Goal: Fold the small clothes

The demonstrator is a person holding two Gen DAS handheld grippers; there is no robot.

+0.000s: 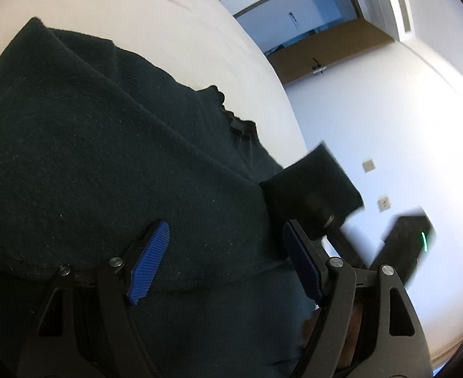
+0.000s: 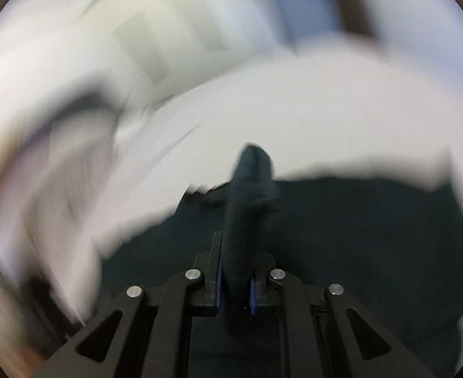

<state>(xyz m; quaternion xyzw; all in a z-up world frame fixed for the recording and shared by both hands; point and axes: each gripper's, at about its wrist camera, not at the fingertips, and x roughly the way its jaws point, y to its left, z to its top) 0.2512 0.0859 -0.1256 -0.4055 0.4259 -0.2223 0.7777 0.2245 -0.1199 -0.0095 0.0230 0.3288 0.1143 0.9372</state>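
A: Step? The right gripper (image 2: pixel 235 286) has pinched a fold of the dark garment (image 2: pixel 357 236) lying on the white table (image 2: pixel 326 110) just ahead

B: Mid-fold. The left gripper (image 1: pixel 228 261) gapes wide over the cloth, gripping nothing; next, carry that fold across

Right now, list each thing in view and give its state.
Sweater: dark green, lying on the white table, partly folded over itself.
Left gripper: open, over the sweater, gripping nothing.
Right gripper: shut on a bunched strip of the sweater; the view is blurred.
Door: open.
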